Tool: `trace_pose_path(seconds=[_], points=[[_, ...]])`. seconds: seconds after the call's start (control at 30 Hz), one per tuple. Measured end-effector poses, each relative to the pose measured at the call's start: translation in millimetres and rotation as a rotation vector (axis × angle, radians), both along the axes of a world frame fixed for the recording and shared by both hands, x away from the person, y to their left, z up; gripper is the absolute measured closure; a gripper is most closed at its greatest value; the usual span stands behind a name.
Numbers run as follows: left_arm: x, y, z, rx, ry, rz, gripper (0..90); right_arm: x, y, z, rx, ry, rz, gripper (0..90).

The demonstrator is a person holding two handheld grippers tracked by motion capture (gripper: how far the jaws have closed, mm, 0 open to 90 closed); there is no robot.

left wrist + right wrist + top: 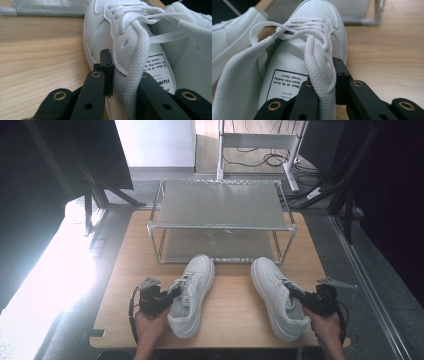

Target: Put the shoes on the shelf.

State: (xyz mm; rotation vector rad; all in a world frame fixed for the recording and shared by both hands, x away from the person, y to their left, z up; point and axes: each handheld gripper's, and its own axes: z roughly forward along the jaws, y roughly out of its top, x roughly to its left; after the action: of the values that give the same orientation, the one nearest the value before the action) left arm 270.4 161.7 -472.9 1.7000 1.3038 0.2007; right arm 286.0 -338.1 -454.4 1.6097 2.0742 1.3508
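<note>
Wooden surface (125, 270), metal shoe rack (220, 220) at back, both shelves bare. Left gripper (167, 299) fingers pinch left white sneaker (192, 292) collar; right gripper (296, 294) fingers pinch right white sneaker (275, 295) collar. Both sneakers on surface, just before rack. Lifting, shelving probably left.

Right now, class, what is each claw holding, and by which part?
The left claw grips the left shoe by its collar wall, one jaw inside, one outside. The right claw grips the right shoe likewise.
</note>
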Motion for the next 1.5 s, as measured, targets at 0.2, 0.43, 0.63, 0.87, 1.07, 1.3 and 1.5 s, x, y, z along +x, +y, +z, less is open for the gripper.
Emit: trace_pose_path(seconds=[0.2,0.43,0.63,0.87,1.07,1.3,1.5], points=[[-4.7,-2.4,10.5,-0.04,-0.02,-0.01,84.3,1.2,15.1,8.6,0.061,-0.018,0.044,84.3],[-13.7,-3.4,20.0,-0.089,-0.044,0.009,84.4,1.7,34.1,19.6,0.125,-0.037,0.082,84.4],[-23.4,-7.5,27.3,-0.116,-0.068,0.039,84.4,0.5,44.1,28.2,0.163,-0.053,0.085,84.4],[-32.2,-10.9,35.3,-0.167,-0.103,0.072,84.4,-0.9,53.8,38.6,0.242,-0.068,0.084,84.4],[-36.6,-10.6,45.1,-0.191,-0.132,0.081,84.4,-1.6,57.3,46.5,0.305,-0.068,0.083,84.4],[-39.5,-10.3,55.1,-0.227,-0.156,0.088,84.4,-4.2,60.1,57.8,0.343,-0.088,0.087,84.4],[-36.9,-11.0,68.3,-0.252,-0.181,0.076,84.4,-4.3,63.9,69.8,0.367,-0.106,0.082,84.4]])
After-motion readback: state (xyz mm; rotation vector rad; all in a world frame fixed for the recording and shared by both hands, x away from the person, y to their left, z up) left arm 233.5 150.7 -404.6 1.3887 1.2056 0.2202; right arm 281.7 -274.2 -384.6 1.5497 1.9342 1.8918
